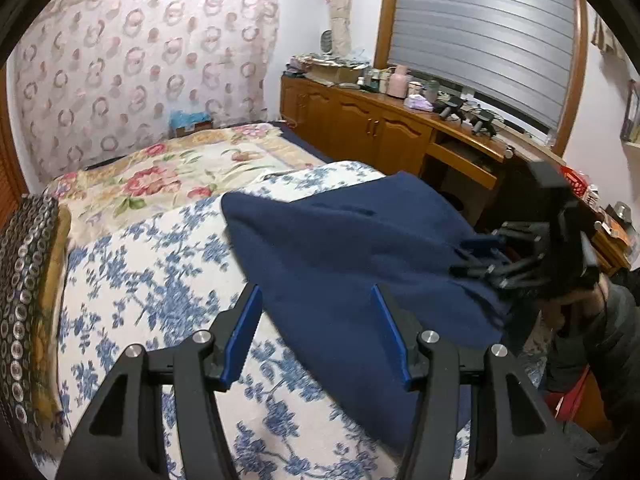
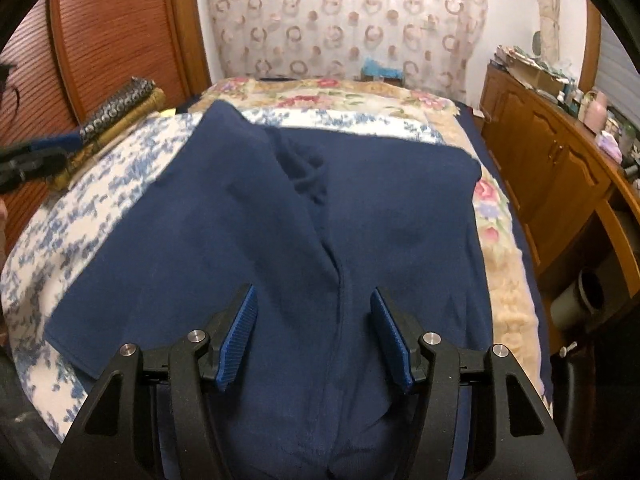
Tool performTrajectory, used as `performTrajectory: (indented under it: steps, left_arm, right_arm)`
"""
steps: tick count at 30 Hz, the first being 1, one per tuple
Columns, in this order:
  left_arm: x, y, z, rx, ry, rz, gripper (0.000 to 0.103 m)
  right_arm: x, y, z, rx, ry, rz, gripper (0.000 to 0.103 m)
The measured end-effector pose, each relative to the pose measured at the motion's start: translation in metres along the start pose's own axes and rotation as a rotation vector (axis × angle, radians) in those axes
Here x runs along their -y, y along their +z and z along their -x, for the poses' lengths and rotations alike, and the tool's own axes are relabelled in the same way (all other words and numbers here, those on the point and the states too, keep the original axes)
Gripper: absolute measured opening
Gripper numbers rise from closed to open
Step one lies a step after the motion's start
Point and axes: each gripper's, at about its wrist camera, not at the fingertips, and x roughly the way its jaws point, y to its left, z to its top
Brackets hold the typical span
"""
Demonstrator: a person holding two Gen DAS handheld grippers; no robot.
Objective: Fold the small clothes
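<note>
A navy blue garment (image 1: 352,264) lies spread on the blue-flowered bedspread (image 1: 160,288). In the right wrist view the navy blue garment (image 2: 280,216) shows a seam down its middle and a drawstring near its far end. My left gripper (image 1: 316,300) is open and empty, over the garment's near left edge. My right gripper (image 2: 314,300) is open, just above the garment's near end, with the seam between its fingers. The right gripper also shows in the left wrist view (image 1: 480,256), at the garment's right edge.
A pink-flowered blanket (image 1: 168,172) covers the far part of the bed. A wooden cabinet (image 1: 360,124) with clutter on top runs along the right under a window. A folded patterned cloth (image 2: 120,104) lies at the bed's left edge. A grey bin (image 2: 580,300) stands under the desk.
</note>
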Motion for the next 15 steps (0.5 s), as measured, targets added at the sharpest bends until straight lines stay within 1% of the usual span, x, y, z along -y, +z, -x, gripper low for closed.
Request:
performTrajectory:
  steps: [5, 6, 7, 9, 10, 12, 15]
  left_arm:
    - [-0.010, -0.006, 0.000, 0.000, 0.008, 0.024, 0.055]
    - [-0.011, -0.008, 0.000, 0.000, 0.011, 0.027, 0.055]
    - [-0.012, -0.008, -0.001, -0.001, 0.012, 0.030, 0.055]
    - [-0.014, -0.010, -0.002, -0.002, 0.012, 0.036, 0.055]
    - [-0.015, -0.011, -0.002, -0.003, 0.012, 0.038, 0.055]
    - [-0.017, -0.012, -0.002, -0.004, 0.011, 0.041, 0.055]
    - [-0.018, -0.014, -0.002, -0.005, 0.015, 0.045, 0.055]
  right_arm:
    - [0.006, 0.030, 0.008, 0.064, -0.002, -0.008, 0.060]
    - [0.006, 0.038, 0.006, 0.072, -0.002, -0.005, 0.054]
    - [0.005, 0.047, 0.002, 0.074, 0.002, 0.000, 0.051]
    - [0.005, 0.065, -0.013, 0.062, 0.007, 0.001, 0.040]
    - [0.004, 0.072, -0.021, 0.053, 0.007, -0.001, 0.036]
    - [0.001, 0.084, -0.038, 0.033, -0.006, 0.004, 0.033]
    - [-0.009, 0.096, -0.064, -0.007, -0.016, 0.008, 0.032]
